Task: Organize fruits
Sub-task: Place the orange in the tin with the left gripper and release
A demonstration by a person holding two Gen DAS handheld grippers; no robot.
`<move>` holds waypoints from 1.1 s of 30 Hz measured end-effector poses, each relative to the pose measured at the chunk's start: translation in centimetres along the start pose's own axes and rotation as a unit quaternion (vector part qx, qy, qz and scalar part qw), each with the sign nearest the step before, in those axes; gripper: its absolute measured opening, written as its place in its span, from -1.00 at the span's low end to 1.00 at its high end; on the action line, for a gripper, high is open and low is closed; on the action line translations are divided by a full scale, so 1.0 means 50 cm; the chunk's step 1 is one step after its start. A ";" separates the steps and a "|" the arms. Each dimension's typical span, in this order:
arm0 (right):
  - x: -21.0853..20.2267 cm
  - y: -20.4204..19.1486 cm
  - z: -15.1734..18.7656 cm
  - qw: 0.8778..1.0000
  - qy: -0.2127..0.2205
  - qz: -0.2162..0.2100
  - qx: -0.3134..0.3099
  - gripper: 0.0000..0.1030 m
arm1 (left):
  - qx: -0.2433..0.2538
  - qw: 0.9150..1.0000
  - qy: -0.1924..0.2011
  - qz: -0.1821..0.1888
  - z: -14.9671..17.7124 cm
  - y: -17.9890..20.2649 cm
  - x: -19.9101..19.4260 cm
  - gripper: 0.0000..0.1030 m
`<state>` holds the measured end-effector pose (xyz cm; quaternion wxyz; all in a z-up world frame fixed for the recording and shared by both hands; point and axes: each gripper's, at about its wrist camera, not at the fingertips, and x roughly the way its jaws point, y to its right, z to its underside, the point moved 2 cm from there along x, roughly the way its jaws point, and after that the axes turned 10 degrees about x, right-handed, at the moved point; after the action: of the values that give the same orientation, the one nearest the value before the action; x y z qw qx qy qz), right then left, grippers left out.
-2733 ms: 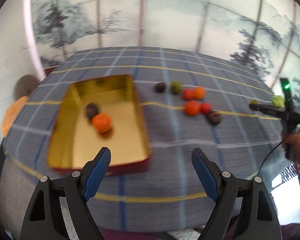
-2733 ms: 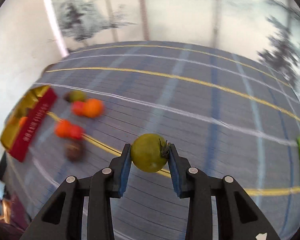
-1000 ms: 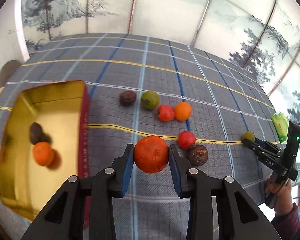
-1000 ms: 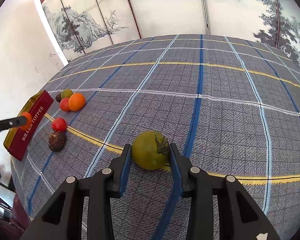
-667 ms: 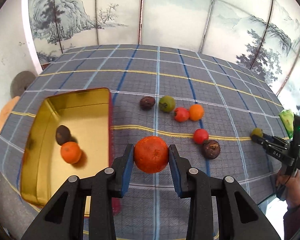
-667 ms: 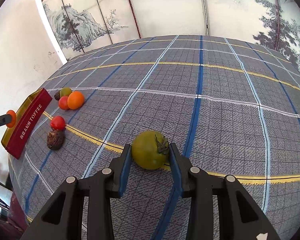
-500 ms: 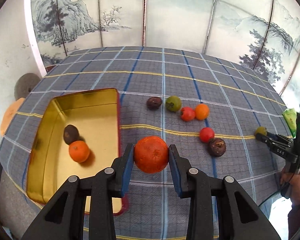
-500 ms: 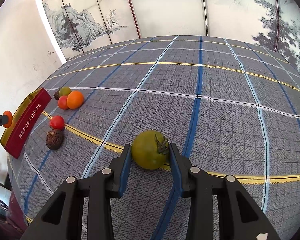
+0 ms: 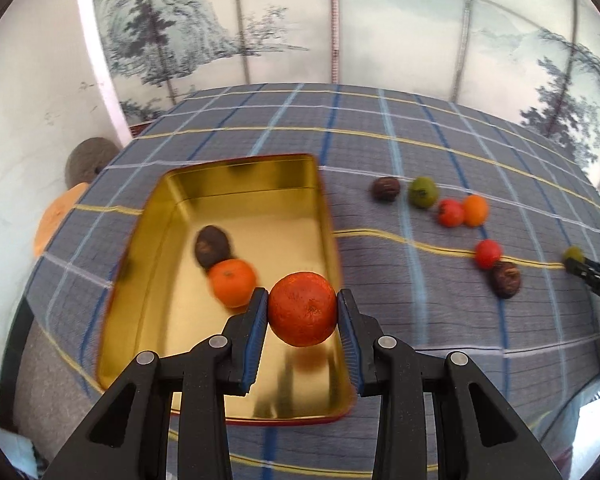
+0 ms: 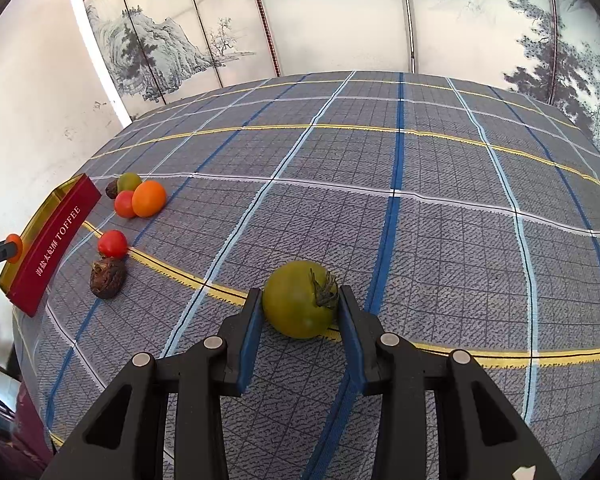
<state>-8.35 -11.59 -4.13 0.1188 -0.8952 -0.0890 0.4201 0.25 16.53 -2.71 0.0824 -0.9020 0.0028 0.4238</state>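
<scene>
My left gripper [image 9: 302,309] is shut on a red-orange tangerine [image 9: 302,309] and holds it above the right side of the gold tin [image 9: 260,176]. Inside the tin lie a smaller orange [image 9: 233,282] and a dark brown fruit [image 9: 212,246]. My right gripper [image 10: 300,302] is shut on a green tomato [image 10: 296,300] over the plaid tablecloth. In the right wrist view the tin's red TOFFEE side [image 10: 54,240] shows at far left, with the left gripper [image 10: 14,248] and its tangerine beside it.
Loose fruits lie on the cloth right of the tin: a dark fruit [image 9: 385,189], a green one [image 9: 422,192], a red one [image 9: 450,213], an orange [image 9: 475,210], a red tomato [image 9: 488,253] and a brown wrinkled fruit [image 9: 506,279]. A painted screen stands behind the table.
The left gripper carried the tangerine leftward from the cloth to above the tin. The right gripper stayed still with the green tomato.
</scene>
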 end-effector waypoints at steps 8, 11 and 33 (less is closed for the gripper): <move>0.000 -0.001 0.001 1.000 0.000 0.002 -0.001 -0.29 | -0.012 0.998 -0.022 -0.051 0.043 -0.074 0.028 -0.30; 0.000 0.000 0.000 1.000 0.000 0.003 -0.002 -0.29 | -0.016 0.997 -0.029 -0.064 0.054 -0.096 0.040 -0.30; 0.001 -0.001 0.002 1.000 0.002 0.012 -0.006 -0.29 | -0.004 0.991 -0.062 -0.115 0.078 -0.145 0.099 -0.27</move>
<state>-8.40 -11.49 -4.24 0.1089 -0.8976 -0.0803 0.4194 1.01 24.60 -7.88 0.1265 -0.8689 -0.1074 0.4664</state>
